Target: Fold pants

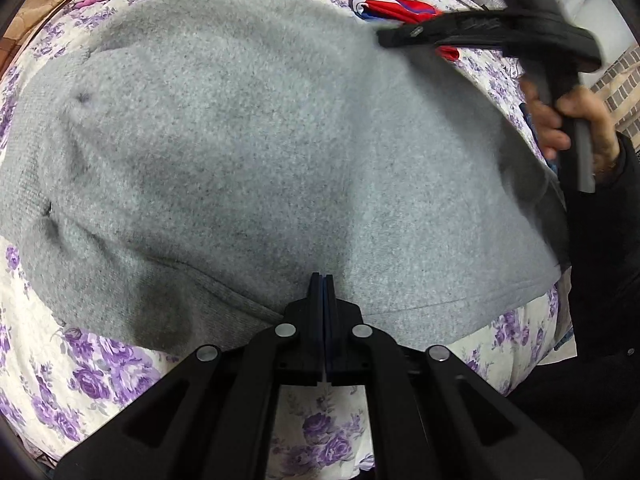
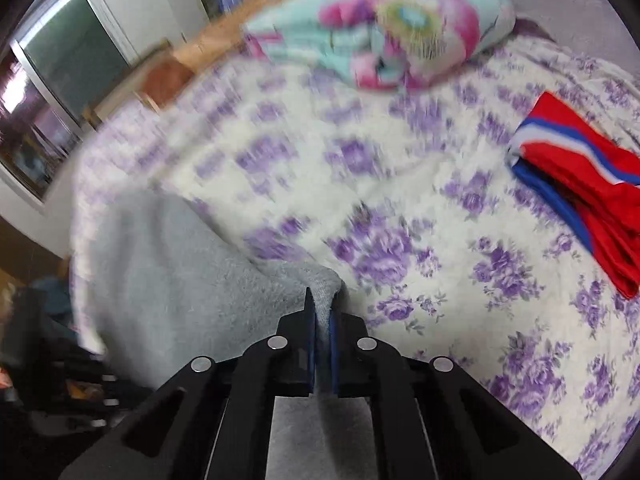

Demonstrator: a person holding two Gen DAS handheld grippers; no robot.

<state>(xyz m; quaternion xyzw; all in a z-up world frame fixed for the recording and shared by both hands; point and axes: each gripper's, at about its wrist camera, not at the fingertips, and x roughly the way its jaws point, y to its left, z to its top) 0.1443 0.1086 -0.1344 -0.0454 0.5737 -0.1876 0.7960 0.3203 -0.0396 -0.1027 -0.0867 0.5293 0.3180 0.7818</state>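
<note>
The gray pants [image 1: 248,152] lie spread out on the bed [image 1: 80,380], which has a white cover with purple flowers. They take up most of the near part of the bed, and their near edge runs along the side of the bed where the person stands.

The left gripper [image 1: 323,280] sits at that near edge, about in the middle of it. Its jaws are pressed tight together. Their tips touch the gray cloth, but I cannot tell if any cloth is caught between them.

The right gripper [image 2: 322,300] is closed on a corner of the pants, with a fold of gray cloth pinched between its jaws. In the left view it shows as a dark shape [image 1: 480,30] up above the far right part of the pants, with the person's hand [image 1: 568,120] on its handle.

The pants stretch away from the left jaws toward the far side of the bed, so the long way runs from near to far. The right hand has the corner, so I think it will carry the cloth across to make the fold.

The left view shows the whole pants and both tools. The right view is blurry, but it shows the pinched cloth up close, a folded red and blue cloth [image 2: 580,200] near the right edge of the bed, and a bright flowered blanket [image 2: 380,28] at the far end.
</note>
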